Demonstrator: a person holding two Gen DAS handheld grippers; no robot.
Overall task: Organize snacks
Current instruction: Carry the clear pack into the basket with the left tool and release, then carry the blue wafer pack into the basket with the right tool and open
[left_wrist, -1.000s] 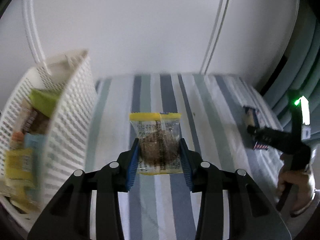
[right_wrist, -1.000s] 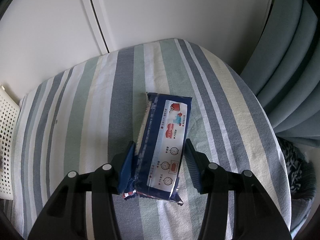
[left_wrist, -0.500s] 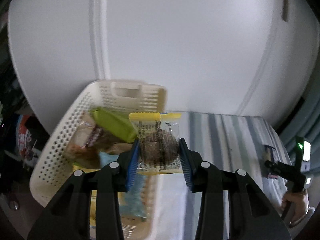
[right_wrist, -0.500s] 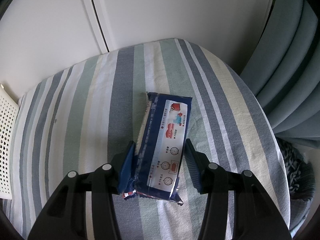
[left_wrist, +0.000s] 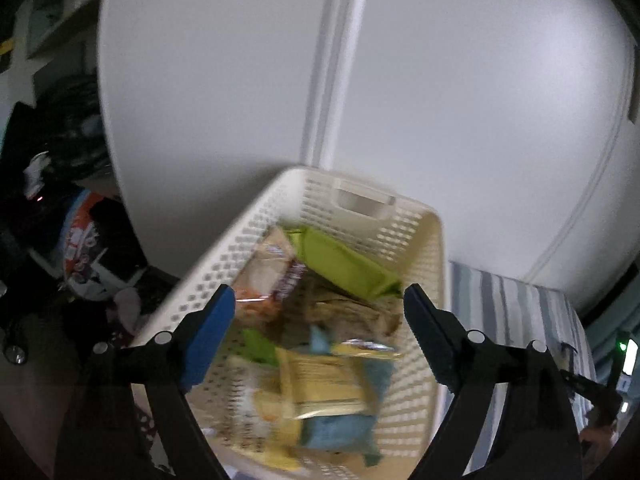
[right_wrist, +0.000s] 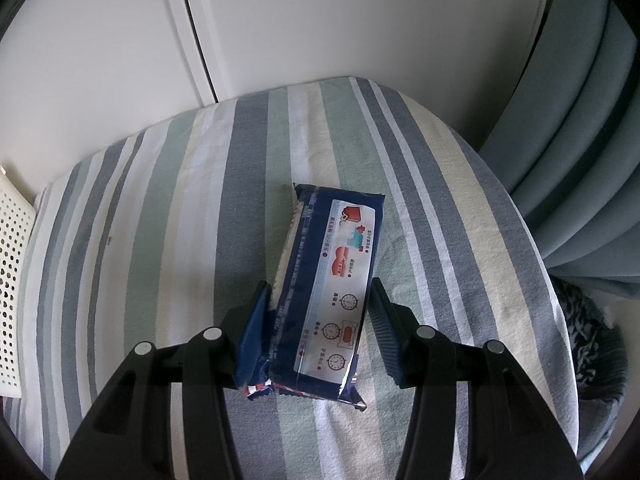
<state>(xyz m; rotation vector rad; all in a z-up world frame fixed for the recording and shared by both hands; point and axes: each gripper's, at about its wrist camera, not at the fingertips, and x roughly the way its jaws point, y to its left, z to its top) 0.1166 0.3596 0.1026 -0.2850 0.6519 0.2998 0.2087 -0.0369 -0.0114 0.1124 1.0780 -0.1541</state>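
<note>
My left gripper (left_wrist: pixel 318 300) hangs open above the cream perforated basket (left_wrist: pixel 434 264), with nothing between its fingers. Inside the basket lie several snack packets, blurred: a yellow-edged clear packet (left_wrist: pixel 320 384) on top near me, a green packet (left_wrist: pixel 340 264) farther back. In the right wrist view a dark blue snack pack (right_wrist: pixel 340 272) with a white label lies on the striped tablecloth (right_wrist: pixel 160 220). My right gripper (right_wrist: pixel 321 286) is open and straddles the pack's near end, with a finger on each side of it.
The basket's corner (right_wrist: pixel 12 280) shows at the left edge of the right wrist view. White cabinet doors (right_wrist: pixel 280 20) stand behind the table. A blue-grey curtain (right_wrist: pixel 580 160) hangs at the right. Dark clutter (left_wrist: pixel 80 256) sits left of the basket.
My left gripper swung left over the basket and opened; the yellow-edged packet it held now lies in the basket. The right gripper and the blue pack have not moved.
</note>
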